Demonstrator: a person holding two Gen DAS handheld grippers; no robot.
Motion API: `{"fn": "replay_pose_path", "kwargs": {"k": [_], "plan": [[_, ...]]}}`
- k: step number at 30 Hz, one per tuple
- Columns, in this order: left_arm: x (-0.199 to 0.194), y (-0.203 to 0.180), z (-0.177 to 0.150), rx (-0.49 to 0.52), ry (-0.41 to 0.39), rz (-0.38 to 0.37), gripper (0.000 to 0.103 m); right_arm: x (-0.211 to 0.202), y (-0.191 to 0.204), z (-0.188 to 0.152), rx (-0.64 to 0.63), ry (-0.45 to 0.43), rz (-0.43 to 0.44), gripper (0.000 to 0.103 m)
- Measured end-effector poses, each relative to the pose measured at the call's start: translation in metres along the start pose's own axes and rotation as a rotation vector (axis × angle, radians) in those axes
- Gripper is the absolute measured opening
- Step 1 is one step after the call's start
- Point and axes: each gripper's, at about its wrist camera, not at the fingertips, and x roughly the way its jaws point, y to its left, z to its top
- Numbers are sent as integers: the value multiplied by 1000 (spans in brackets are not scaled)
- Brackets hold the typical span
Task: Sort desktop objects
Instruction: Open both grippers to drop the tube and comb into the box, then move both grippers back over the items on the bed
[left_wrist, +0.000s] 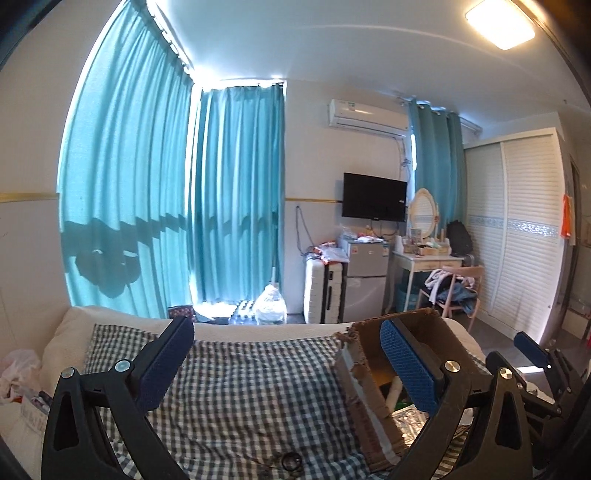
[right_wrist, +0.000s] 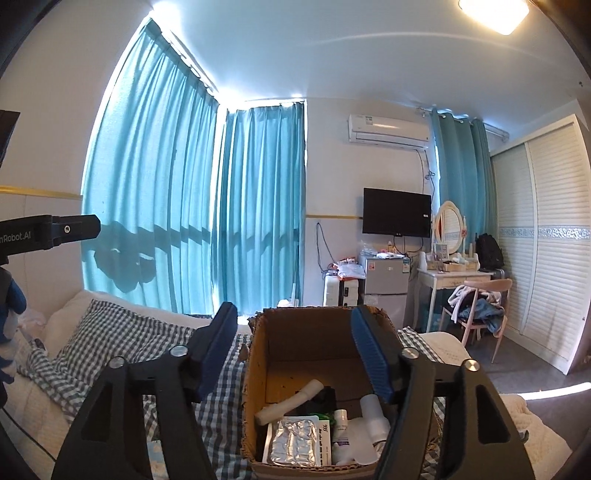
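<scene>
Both claws stand released with nothing between their pads: the left gripper (left_wrist: 291, 354) is spread wide over the checked cloth (left_wrist: 240, 387), and the right gripper (right_wrist: 299, 350) is parted above the cardboard box (right_wrist: 255, 369), one finger over its inside and the other just outside its left wall. The sorting looks well advanced. Already lying in the box's near end are a white tube (right_wrist: 291, 402), a foil blister pack (right_wrist: 293, 441), a small white bottle (right_wrist: 340, 424), a medicine carton (right_wrist: 325, 443) and a white plastic piece (right_wrist: 373, 413), packed close and touching one another. These sit below and just ahead of the right claw, low in its view. What seems left is a dark ring (left_wrist: 292, 461) on the cloth, near the bottom edge of the left wrist view, below and between the left claw's fingers and apart from the box (left_wrist: 369, 369), which stands to that claw's right. Whether more loose items remain beyond the frames cannot be told.
</scene>
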Motion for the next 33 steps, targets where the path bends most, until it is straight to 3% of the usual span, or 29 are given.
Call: {"fn": "replay_pose_path", "kwargs": {"k": [5,12,17,21,26,33], "plan": [[2,20,-10,-21,30,44,103,3,17,-8,-30,14,21,86],[15,38,-42,-9,130,87,103,21,46,-30,-74,86,97,89],[42,54,-83,-30,277,108,103,36,77,-53,-136,158,162,88],[67,67,-119,-93,410,115,103,48,96,-72,-184,217,216,70],[97,68,-159,-93,558,104,103,69,113,-101,-222,311,268,45],[131,66,-208,-157,738,19,103,100,117,-140,-263,434,250,30]]}}
